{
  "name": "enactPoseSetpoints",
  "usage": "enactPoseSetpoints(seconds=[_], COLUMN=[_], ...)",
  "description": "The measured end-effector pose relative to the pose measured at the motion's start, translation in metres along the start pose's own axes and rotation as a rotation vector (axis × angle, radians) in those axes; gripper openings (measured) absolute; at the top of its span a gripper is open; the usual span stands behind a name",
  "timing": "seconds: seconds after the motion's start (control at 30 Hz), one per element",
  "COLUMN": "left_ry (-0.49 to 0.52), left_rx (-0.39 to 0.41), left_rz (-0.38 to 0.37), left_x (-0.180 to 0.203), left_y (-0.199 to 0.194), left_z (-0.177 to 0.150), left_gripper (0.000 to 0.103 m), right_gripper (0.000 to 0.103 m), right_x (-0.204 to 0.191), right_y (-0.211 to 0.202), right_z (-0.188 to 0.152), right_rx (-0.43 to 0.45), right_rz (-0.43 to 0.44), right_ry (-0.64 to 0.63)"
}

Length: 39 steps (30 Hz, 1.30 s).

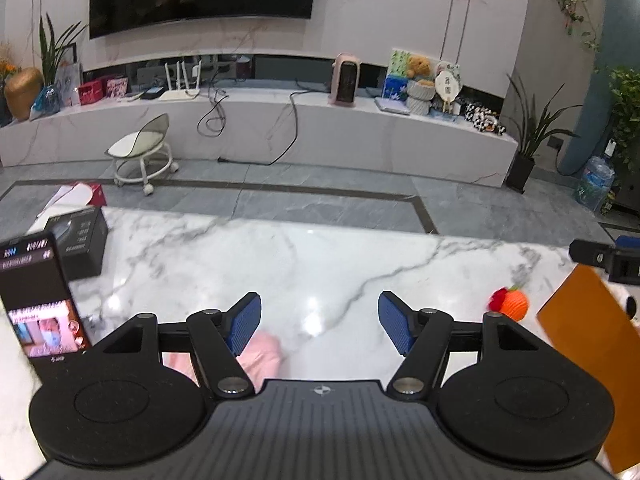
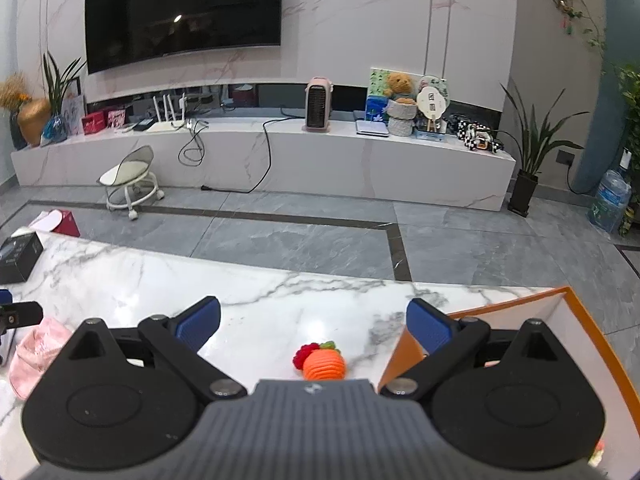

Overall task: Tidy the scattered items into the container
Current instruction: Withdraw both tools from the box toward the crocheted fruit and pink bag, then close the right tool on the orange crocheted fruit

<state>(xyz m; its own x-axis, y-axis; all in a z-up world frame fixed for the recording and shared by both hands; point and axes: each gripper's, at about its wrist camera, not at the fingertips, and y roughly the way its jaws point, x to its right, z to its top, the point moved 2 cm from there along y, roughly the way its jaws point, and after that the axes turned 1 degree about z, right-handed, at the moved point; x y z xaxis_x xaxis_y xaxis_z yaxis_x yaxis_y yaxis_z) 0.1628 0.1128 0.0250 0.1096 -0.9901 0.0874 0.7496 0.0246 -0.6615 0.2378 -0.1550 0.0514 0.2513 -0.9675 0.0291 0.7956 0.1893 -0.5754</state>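
**Both grippers over the marble table, nothing held**

Left wrist view. We count one left gripper (image 1: 320, 322), its two blue pads (image 1: 244, 322) spread wide with only bare marble table (image 1: 320, 256) between them. One pink cloth item (image 1: 262, 354) lies just below the left pad, partly hidden by the finger; it is blurred, so we cannot tell its kind here. One orange knitted toy (image 1: 514, 305) with a red tuft sits to the right, near one orange-walled container (image 1: 588, 336). One phone (image 1: 42, 304) stands lit at far left, one black box (image 1: 82, 240) behind it.

Right wrist view. One right gripper (image 2: 314, 326), jaws wide apart, nothing between them. The orange knitted toy (image 2: 323, 365) lies on the table below the gap, just beside the container (image 2: 600, 320) corner. The pink item (image 2: 34, 354), possibly a cap, lies at far left.
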Motion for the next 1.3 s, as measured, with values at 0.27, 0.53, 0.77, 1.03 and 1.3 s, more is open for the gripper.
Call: enactPoseSetpoints(seconds=[0.27,0.53,0.77,1.03,1.3], left_ry=[0.024,0.017,0.005,0.018,0.077], left_rx=[-0.040,-0.073,-0.087,-0.101,-0.116], left_rz=[0.004,0.020,0.017,0.023,0.047], left_x=[-0.021,-0.037,-0.042,-0.043,-0.038], left_y=[0.014,0.022,0.030,0.044,0.063], left_z=[-0.026,-0.039,-0.043,-0.047,-0.053], left_gripper=[0.077,0.077,0.077,0.079,0.080], right_gripper=[0.100,0.100,0.100,0.100,0.099], right_x=[-0.013,-0.019,-0.017,-0.016,-0.011], right_y=[0.026,0.050,0.068,0.086,0.108], right_z=[-0.006,-0.015,-0.019,-0.032,-0.042], right_rx=[-0.020,-0.051,-0.071,-0.096,-0.144], right_rz=[0.005,0.000,-0.002,0.007,-0.005], right_ry=[-0.056,-0.092,-0.083,-0.113,-0.106])
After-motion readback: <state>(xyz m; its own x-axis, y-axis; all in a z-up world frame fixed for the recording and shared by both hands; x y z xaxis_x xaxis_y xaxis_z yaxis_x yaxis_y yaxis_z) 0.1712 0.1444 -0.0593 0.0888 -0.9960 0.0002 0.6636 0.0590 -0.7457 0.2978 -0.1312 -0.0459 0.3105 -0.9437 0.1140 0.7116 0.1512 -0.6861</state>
